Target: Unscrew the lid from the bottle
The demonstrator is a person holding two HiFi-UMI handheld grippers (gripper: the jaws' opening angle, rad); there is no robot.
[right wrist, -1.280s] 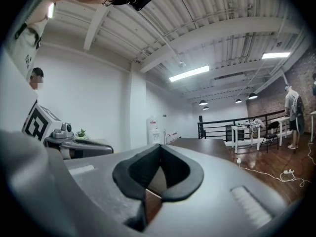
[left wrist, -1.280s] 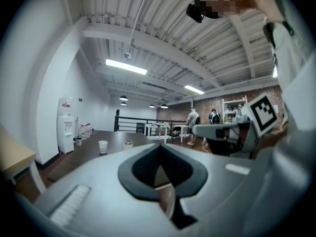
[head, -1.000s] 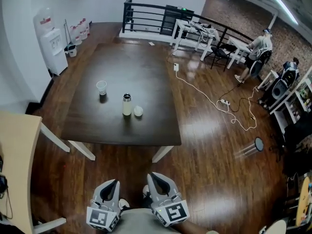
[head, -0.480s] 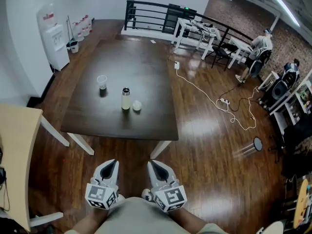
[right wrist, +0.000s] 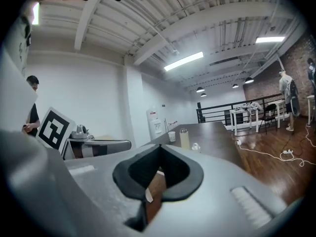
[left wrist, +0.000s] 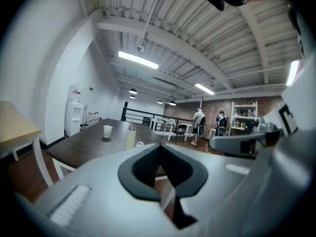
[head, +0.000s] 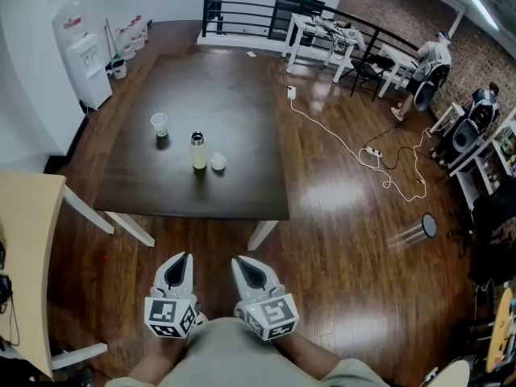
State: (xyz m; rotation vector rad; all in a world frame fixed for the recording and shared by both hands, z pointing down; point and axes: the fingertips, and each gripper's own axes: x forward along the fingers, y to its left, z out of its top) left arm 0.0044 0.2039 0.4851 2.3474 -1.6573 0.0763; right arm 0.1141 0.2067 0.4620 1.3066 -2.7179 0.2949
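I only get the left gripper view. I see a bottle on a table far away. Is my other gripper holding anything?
Observer: No, the right gripper is shut with nothing between its jaws.
Operator: Are my grippers over the table?
Observer: No, the head view shows the left gripper and the right gripper over the wood floor, short of the table.
Operator: Anything lying on that floor?
Observer: A white cable runs from beside the table to a power strip.
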